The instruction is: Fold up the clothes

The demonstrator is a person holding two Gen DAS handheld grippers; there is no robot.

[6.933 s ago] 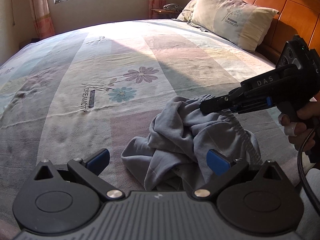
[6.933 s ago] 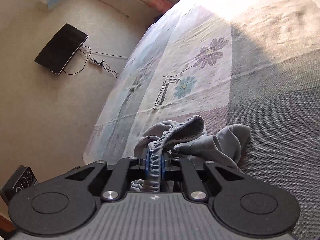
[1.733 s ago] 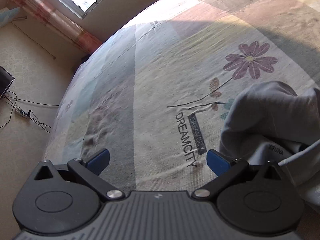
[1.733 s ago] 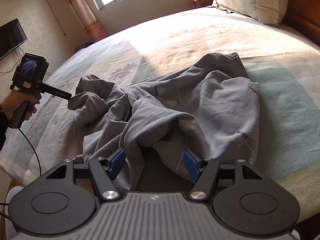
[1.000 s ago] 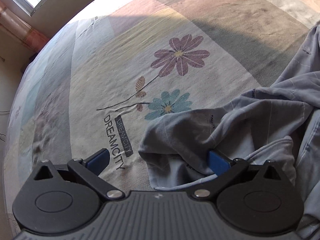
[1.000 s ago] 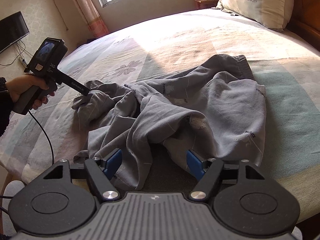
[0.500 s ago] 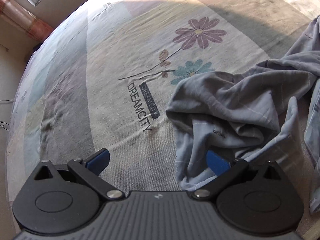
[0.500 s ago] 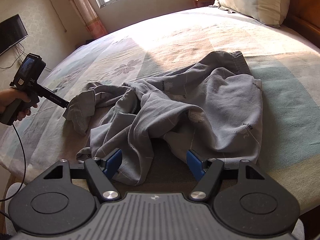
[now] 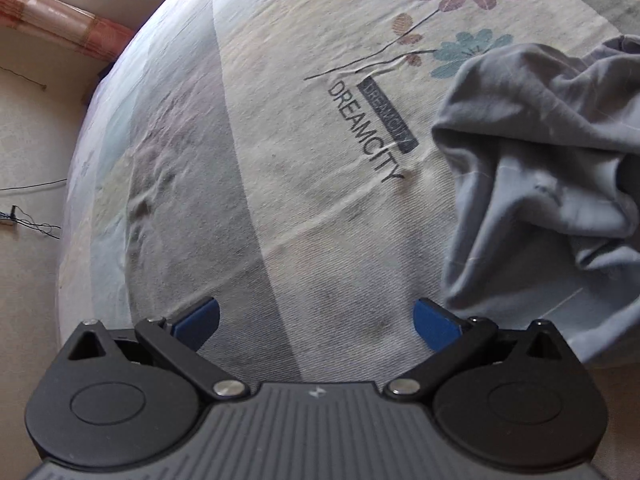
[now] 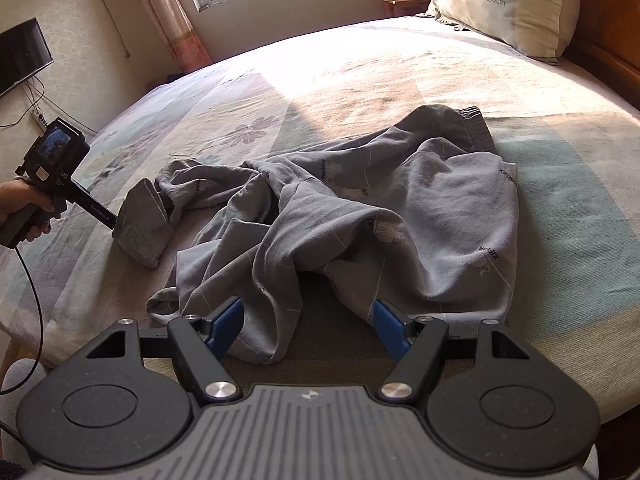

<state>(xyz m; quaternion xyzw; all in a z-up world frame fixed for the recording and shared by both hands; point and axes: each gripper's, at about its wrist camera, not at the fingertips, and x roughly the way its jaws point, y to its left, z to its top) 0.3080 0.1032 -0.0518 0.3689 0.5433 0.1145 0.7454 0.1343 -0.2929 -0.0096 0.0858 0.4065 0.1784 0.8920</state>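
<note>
Grey trousers (image 10: 360, 216) were sprawled crumpled on the bed (image 10: 560, 160), so spreading was judged unfinished. Both the left gripper (image 9: 316, 320) and right gripper (image 10: 308, 320) were spread apart, empty; the bunched leg at nine o'clock needed grasping.

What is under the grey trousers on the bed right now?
The grey trousers lie crumpled directly on the flower-printed bedsheet, which shows all round them. Whatever sits beneath the bunched folds is covered. Neither the left tool nor the right tool grips the cloth.
</note>
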